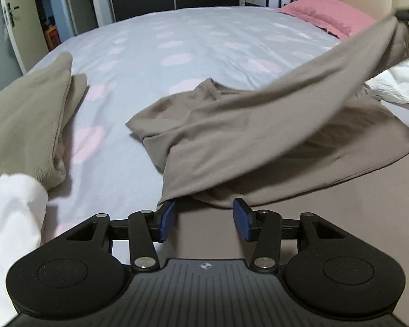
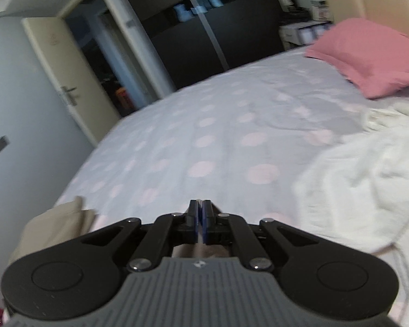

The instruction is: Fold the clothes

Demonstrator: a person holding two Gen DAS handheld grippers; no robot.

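Taupe shirt half lifted over the bed (image 1: 204,27)

The taupe shirt (image 1: 259,136) sprawls just beyond the left gripper (image 1: 204,219), jaws half open, pressing nothing — its sleeve stretches up to the right gripper (image 2: 200,223), jaws clamped shut on it; unpinned, the body may drag and bunch.

Dotted bed (image 1: 204,35): taupe shirt (image 1: 259,141), pillow (image 1: 330,13)

Both wrist views look down across bed (image 1: 204,35); shared.
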